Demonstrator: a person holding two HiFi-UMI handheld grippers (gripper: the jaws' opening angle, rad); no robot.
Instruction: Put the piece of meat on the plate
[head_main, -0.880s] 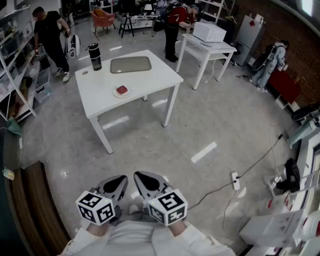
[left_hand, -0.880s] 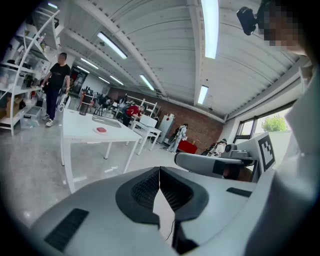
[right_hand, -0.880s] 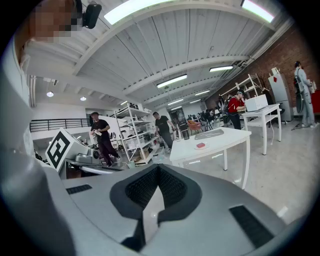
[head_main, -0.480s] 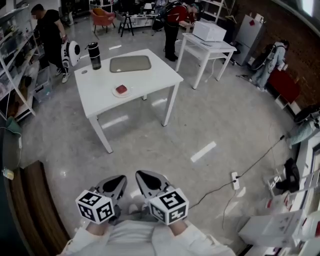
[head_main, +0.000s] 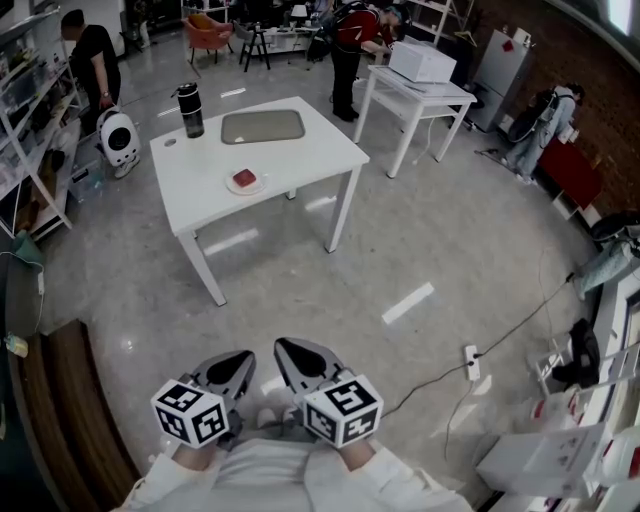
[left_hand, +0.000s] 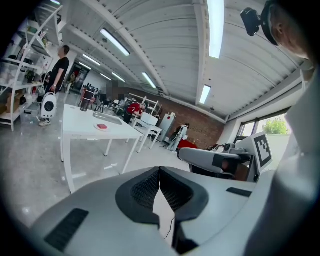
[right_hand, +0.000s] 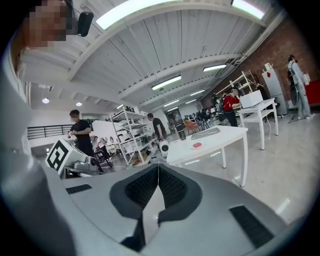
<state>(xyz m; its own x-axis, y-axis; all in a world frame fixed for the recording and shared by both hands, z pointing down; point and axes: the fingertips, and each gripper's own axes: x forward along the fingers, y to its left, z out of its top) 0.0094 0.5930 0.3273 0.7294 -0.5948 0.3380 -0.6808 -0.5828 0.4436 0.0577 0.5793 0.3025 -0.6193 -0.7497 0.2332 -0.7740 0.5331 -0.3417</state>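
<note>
Head view pictures over the last second show almost nothing altered near the white table (head_main: 300, 155): only a bystander (head_main: 88, 60) beyond the table's left end has been seen to shift, with a round white device (head_main: 118, 136) now set down beside that end. The left gripper (head_main: 238, 362) and right gripper (head_main: 292, 356) have been kept low, well short of the table's near edge, each with its jaws pressed together on nothing. No approach is therefore judged to be under way. The piece of meat (head_main: 244, 179), a small, flat, dark red slab, is already found lying on the small pale plate (head_main: 232, 187) near the table's front edge, with a grey tray (head_main: 262, 127) and a dark bottle (head_main: 190, 111) farther back on the table, so the task looks finished.
</note>
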